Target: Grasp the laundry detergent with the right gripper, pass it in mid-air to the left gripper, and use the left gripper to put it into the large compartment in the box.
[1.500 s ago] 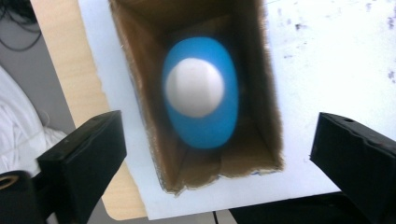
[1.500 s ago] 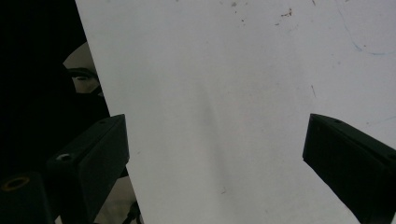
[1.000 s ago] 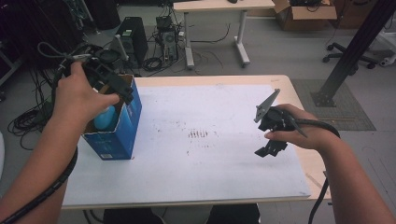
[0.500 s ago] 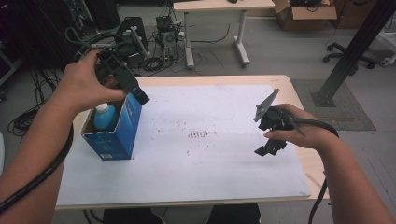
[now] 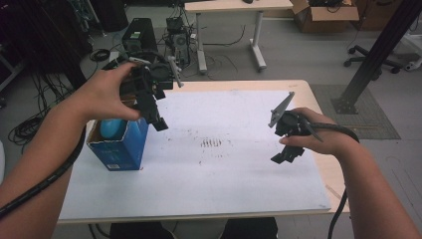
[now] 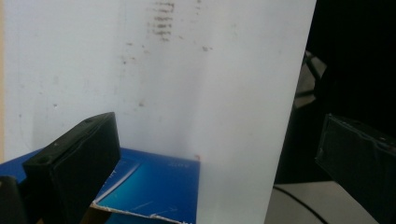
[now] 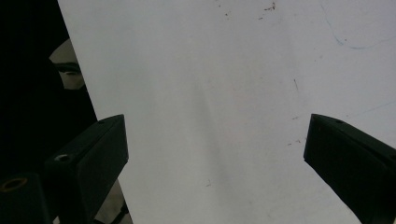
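Left hand-held gripper (image 5: 158, 119) has lifted clear of our blue box (image 5: 121, 147), jaws apart and empty; right hand-held gripper (image 5: 286, 154) hovers, jaws apart, over the bench (image 5: 224, 174), so the bottle (image 5: 113, 128) looks delivered.

Floor: grey carpet (image 5: 298, 55), dimly lit toward the left.
Work surface: light wooden table (image 5: 318, 107) topped by a white sheet (image 5: 234, 174) marked with dark smudges near its middle.
Far furniture: pale desk on white metal legs (image 5: 226, 7), beyond the table.
Under it: black computer tower (image 5: 138, 34) and tangled black cables (image 5: 221, 47).
Right side: slanted black metal post (image 5: 375, 55) on a base plate; black office chair (image 5: 405, 42); brown cardboard box (image 5: 323, 9).
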Tool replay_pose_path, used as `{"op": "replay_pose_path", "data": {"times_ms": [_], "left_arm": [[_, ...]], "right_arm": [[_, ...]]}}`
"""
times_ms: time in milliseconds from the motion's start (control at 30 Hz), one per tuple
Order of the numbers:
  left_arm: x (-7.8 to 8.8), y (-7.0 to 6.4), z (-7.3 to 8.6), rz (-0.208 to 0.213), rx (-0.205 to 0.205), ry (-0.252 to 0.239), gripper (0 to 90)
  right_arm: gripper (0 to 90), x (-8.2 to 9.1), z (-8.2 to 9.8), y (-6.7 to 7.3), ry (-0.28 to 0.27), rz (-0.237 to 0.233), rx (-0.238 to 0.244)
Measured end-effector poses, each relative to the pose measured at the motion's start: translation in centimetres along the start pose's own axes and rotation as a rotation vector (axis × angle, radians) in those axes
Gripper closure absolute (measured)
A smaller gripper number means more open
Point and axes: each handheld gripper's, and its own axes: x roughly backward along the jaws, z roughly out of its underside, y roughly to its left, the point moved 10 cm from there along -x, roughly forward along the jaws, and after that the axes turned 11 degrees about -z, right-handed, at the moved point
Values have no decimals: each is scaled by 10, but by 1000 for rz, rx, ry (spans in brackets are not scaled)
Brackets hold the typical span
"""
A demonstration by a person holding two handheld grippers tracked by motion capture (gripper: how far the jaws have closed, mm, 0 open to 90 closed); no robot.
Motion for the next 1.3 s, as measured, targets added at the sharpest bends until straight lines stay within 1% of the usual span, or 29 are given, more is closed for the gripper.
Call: {"op": "replay_pose_path", "data": {"times_ms": [33, 67, 100, 167, 200, 267, 367, 533, 600, 667, 767, 1067, 1300], "left_arm": [[-3, -1, -1, 12, -9, 3, 1], [-6, -1, -1, 14, -18, 4, 1], [-9, -1, -1, 8, -26, 16, 1], [-14, -1, -2, 15, -29, 20, 1], [-16, -2, -2, 17, -38, 17, 1], [-20, -4, -3, 33, -48, 21, 1], [-27, -8, -3, 41, -72, 25, 1], [-36, -11, -1, 44, -82, 27, 1], [-39, -11, -1, 46, -83, 30, 2], [-40, -11, -2, 44, -86, 27, 1], [-40, -10, -5, 50, -84, 18, 1], [-41, -3, -16, 68, -101, 15, 1], [-43, 0, -14, 69, -101, 30, 1]], "right_arm": [[65, 1, 0, -1, 0, 1, 6], [65, 1, -1, -1, 0, 2, 7], [65, 2, -1, -1, 4, 2, 9], [65, 2, -2, -2, 6, 1, 14], [65, 2, -2, -2, 8, -1, 13], [65, 1, -3, -3, 17, -2, 20], [63, -1, -5, -4, 28, -7, 19], [63, -4, -7, -7, 66, -9, 31], [63, -3, -9, -7, 72, -10, 39], [63, -1, -11, -9, 73, -7, 43], [63, 2, -13, -11, 75, -5, 44], [62, 6, -22, -20, 85, -2, 65], [62, 7, -22, -22, 96, -3, 61]]}}
